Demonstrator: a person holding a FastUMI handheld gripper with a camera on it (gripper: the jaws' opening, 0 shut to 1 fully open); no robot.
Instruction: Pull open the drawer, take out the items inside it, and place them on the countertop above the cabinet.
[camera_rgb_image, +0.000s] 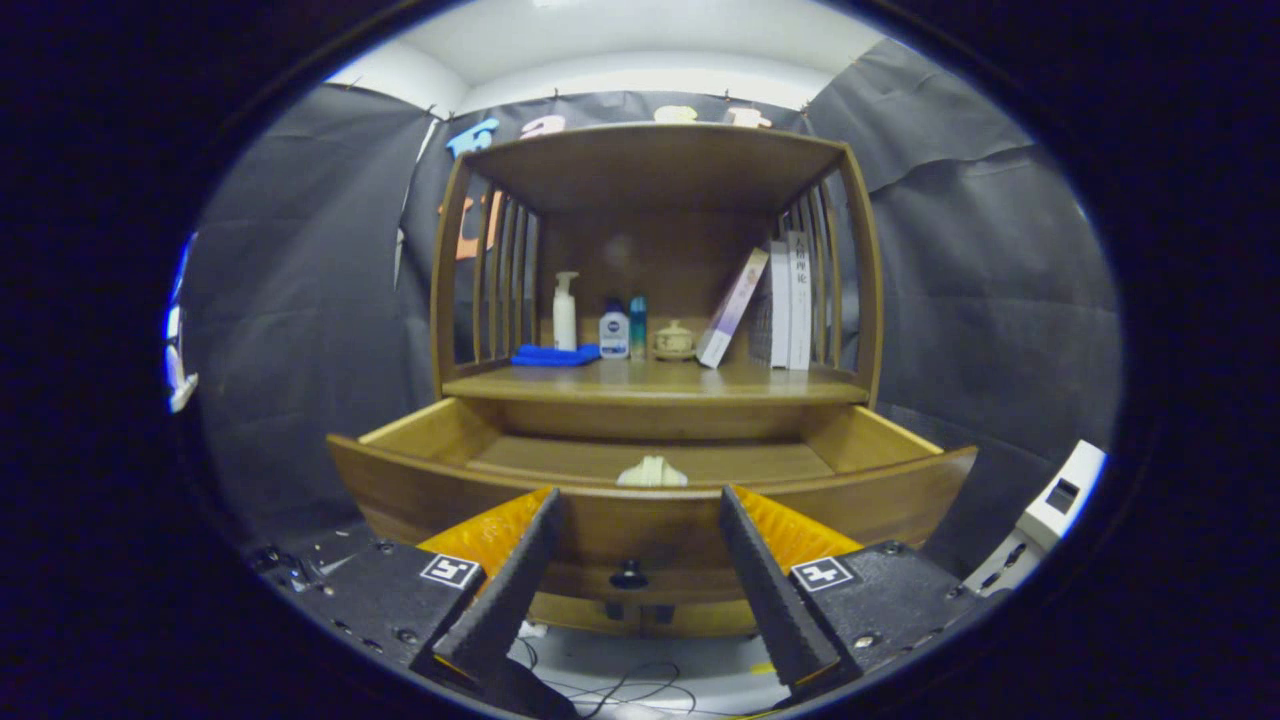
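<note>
The tongs (636, 500) stand spread and empty before a wooden cabinet, its drawer (650, 500) pulled open, its dark knob (629, 575) between the two fingers. One pale item (652, 472) lies inside the drawer, just behind the front panel. On the tabletop (655, 382) above: a blue cloth (553, 355), a white pump bottle (565, 311), two smaller bottles (614, 330), a small lidded jar (674, 340), one leaning book (733, 306) and upright books (790, 300); their labels are too small to read. Cables (625, 685) trail on the floor below.
</note>
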